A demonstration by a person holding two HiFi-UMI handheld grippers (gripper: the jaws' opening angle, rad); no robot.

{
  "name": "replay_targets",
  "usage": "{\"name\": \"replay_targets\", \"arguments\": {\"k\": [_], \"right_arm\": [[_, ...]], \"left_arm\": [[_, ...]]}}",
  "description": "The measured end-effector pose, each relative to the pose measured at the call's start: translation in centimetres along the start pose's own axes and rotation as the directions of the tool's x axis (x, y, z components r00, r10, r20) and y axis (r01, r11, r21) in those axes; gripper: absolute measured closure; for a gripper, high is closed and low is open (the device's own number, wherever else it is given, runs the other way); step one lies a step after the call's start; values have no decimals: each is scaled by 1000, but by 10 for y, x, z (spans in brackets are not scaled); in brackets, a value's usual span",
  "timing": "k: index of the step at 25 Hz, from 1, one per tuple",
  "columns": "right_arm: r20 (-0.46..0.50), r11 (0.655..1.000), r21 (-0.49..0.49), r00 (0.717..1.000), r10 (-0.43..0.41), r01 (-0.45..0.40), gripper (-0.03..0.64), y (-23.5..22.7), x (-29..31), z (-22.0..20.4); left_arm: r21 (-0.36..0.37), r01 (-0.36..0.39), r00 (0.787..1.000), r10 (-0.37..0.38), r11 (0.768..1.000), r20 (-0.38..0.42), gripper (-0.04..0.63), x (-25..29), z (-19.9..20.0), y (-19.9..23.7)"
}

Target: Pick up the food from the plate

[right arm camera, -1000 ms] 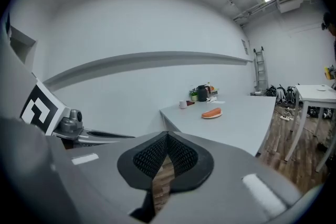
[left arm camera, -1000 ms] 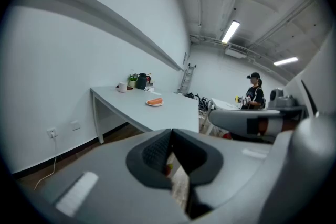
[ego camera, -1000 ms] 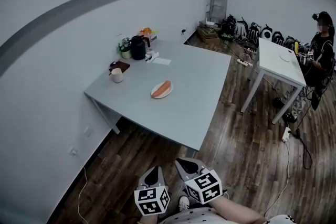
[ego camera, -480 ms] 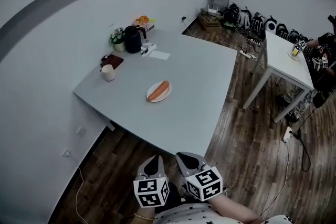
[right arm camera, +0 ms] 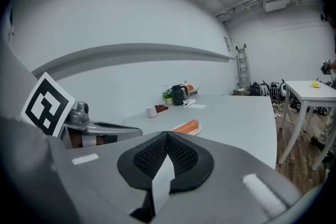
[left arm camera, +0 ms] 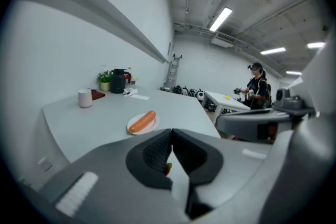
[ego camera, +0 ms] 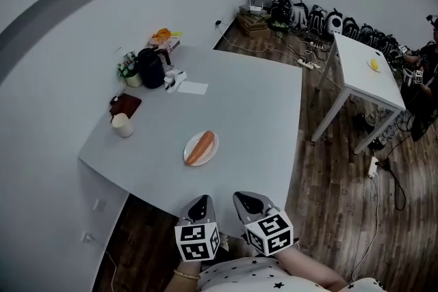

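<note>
An orange sausage (ego camera: 200, 148) lies on a small white plate (ego camera: 209, 154) near the front of the grey table (ego camera: 253, 113). The left gripper view shows the sausage (left arm camera: 142, 120) and its plate (left arm camera: 148, 127) ahead of the jaws; in the right gripper view the sausage (right arm camera: 185, 126) peeks over the jaws. My left gripper (ego camera: 199, 204) and right gripper (ego camera: 245, 200) hang side by side at the table's near edge, short of the plate. Both are shut with nothing between the jaws.
At the table's far left stand a white cup (ego camera: 123, 125), a dark red pad (ego camera: 125, 106), a black kettle (ego camera: 150, 68), a small plant (ego camera: 128, 72) and a paper (ego camera: 193, 87). A second white table (ego camera: 363, 72) stands right, with a person (ego camera: 423, 65) beyond it. Bags and cables line the far wall.
The head view has come closer to the table: the plate and sausage sit lower and nearer to the grippers. Both grippers stay shut, side by side.
</note>
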State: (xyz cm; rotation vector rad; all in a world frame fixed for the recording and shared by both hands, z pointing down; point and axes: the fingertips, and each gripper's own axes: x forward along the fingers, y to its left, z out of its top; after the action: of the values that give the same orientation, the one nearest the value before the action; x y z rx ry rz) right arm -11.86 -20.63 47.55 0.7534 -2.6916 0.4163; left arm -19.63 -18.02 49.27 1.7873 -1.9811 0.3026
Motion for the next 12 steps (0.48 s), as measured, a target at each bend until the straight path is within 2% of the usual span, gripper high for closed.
{"name": "replay_targets", "arguments": {"k": [5,10,12], "right_arm": [[8,999,22,999,-46,46,618,-20,48,23],[-18,994,55,996,-92,93,618,-37,85,27],[-31,991,66,993,-111,112,618,-42,96,27]], "left_arm": [[74,81,995,-76,994,-72,586,62,22,29],[166,177,973,-147,970,-178,582,127,27,59],[181,225,953,-177,957,-247,503,153,23,70]]}}
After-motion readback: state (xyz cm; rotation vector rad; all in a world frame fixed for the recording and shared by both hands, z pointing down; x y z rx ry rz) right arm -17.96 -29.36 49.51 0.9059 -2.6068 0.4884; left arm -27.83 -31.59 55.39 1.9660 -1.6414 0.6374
